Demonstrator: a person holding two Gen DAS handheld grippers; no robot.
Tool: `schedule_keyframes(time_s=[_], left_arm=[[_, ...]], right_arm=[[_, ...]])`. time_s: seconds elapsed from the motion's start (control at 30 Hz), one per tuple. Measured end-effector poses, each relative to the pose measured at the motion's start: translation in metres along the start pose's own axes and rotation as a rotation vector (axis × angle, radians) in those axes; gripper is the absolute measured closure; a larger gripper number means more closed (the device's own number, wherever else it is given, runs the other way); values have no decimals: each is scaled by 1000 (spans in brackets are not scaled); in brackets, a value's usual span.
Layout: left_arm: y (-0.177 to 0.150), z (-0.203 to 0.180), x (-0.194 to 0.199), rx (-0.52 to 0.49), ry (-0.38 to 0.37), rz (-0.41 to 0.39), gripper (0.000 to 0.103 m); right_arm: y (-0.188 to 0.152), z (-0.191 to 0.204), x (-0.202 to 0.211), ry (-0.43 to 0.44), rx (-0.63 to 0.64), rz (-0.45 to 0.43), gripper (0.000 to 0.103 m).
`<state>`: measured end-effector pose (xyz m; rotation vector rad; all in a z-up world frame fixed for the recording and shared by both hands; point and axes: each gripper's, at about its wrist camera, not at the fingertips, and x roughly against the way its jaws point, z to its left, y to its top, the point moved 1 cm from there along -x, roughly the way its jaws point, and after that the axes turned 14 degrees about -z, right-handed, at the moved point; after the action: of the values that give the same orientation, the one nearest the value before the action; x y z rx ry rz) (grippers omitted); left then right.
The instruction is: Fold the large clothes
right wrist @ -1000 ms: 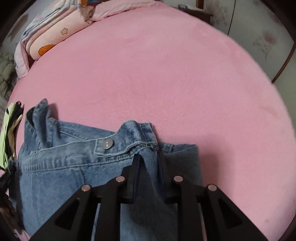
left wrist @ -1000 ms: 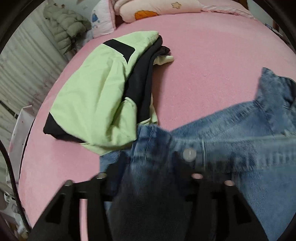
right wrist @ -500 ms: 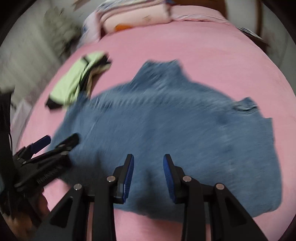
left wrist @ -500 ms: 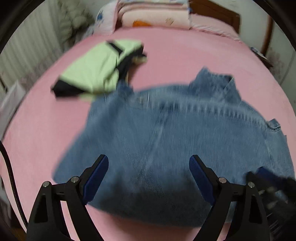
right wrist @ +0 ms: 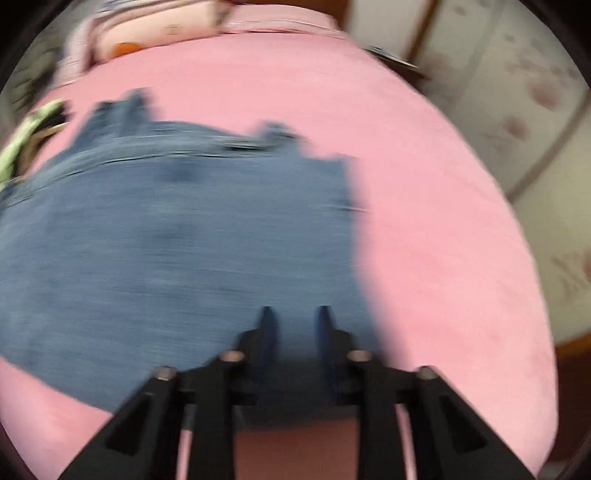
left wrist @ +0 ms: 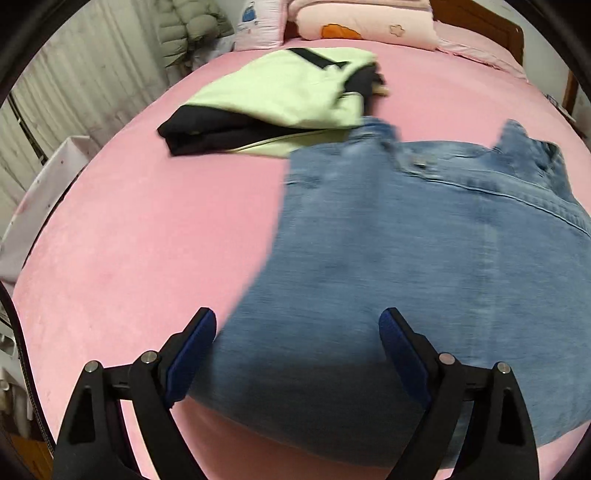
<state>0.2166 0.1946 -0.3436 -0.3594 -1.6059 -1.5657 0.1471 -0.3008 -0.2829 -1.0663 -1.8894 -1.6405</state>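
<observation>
A blue denim garment lies spread flat on the pink bed. My left gripper hovers over the garment's near left corner. Its jaws are wide and still opening, with nothing pinched between them. In the blurred right wrist view, my right gripper hangs over the near right part of the denim. Its jaws are closing to a narrow gap; denim shows below that gap, and I see no cloth pressed between the pads.
A folded green and black garment lies just beyond the denim's far left corner, touching it. Pillows are stacked at the headboard, a padded jacket hangs at far left. A white stand borders the left bed edge.
A second ago both grippers were shut on the denim's far edge. They let go and drew back to its near edge. The left opened wide; the right opened, then narrowed.
</observation>
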Motion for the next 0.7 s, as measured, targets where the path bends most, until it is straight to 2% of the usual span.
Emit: schedule_keyframes(time_s=[0.03, 0.07, 0.13, 0.33, 0.4, 0.47, 0.7], left_arm=[[-2, 5, -3, 3, -6, 0, 13], [-6, 9, -6, 3, -14, 4, 12], [-11, 13, -8, 20, -41, 6, 12], [-1, 16, -7, 71, -25, 64, 12], [7, 16, 4, 74, -29, 82, 13], [14, 15, 22, 96, -69, 92, 13], [46, 3, 105, 117, -190, 87, 13]], right_arm=[[-3, -13, -1, -12, -22, 2, 87], [-7, -27, -4, -39, -45, 13, 76], [-10, -33, -8, -34, -59, 20, 69], [1, -29, -3, -80, -88, 19, 69], [12, -30, 17, -53, -145, -5, 69], [18, -27, 36, -31, -166, -31, 69], [37, 6, 116, 127, -165, -82, 69]])
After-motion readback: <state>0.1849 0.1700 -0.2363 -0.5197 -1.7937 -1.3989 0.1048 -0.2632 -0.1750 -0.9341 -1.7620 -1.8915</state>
